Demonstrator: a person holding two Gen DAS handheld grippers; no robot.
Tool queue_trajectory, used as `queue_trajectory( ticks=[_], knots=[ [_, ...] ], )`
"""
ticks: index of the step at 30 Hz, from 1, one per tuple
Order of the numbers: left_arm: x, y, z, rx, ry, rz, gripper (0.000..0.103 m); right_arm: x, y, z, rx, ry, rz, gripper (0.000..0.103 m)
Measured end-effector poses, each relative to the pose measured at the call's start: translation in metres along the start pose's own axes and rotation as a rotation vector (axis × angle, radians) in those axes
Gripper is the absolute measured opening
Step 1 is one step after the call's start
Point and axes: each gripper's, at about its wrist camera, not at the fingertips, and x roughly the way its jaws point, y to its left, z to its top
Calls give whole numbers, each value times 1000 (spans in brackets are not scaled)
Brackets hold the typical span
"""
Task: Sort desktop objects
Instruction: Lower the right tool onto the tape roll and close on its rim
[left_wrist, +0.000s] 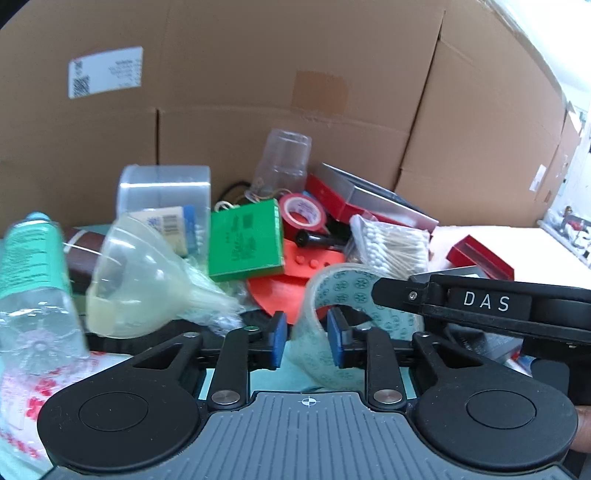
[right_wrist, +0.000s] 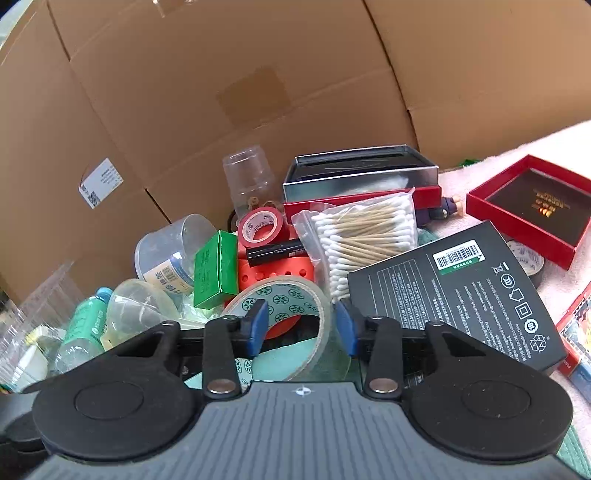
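Observation:
A clear tape roll (left_wrist: 354, 291) printed with green rosettes lies at the front of the pile, on an orange-red plastic piece (left_wrist: 273, 291). My left gripper (left_wrist: 306, 339) straddles the roll's left wall. Its blue pads sit close on either side, and I see no firm press. One black finger (left_wrist: 406, 295) of my right gripper reaches over the roll from the right. In the right wrist view the same tape roll (right_wrist: 288, 295) has its right wall between the pads of my right gripper (right_wrist: 303, 326), with a visible gap on both sides.
Packed around the roll are a green box (right_wrist: 216, 269), red tape (right_wrist: 262, 227), a bag of cotton swabs (right_wrist: 365, 236), a black box (right_wrist: 454, 291), a clear funnel (left_wrist: 140, 277) and a bottle (left_wrist: 29, 266). A red box lid (right_wrist: 532, 206) lies right. A cardboard wall (right_wrist: 258, 74) closes the back.

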Motion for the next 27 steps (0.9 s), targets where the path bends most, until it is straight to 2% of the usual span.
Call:
queue_trajectory(
  ticks=[2,7,12,15,16,17,20,27],
  knots=[
    [5,0,1,-11,16,-14,28,0,0,0,2,1,1,43],
    [16,-2,2,-13,35,4,30,3,8,-1,-52,0,-33,43],
    [22,1,1,-25,48,11,26,13,17,0,-115,-17,-74,41],
    [24,-1,0,6,46,37,19,21,25,-1,-196,-31,-133,37],
    [23,-3,0,21,43,53,17,22,26,-1,-215,-20,-134,32],
    [22,-4,0,35,44,66,17,25,26,0,-222,5,-133,23],
    [21,-6,-1,65,43,68,16,23,23,0,-238,26,-129,20],
    [17,-3,0,50,37,52,14,13,16,-3,-180,26,-104,19]
  ],
)
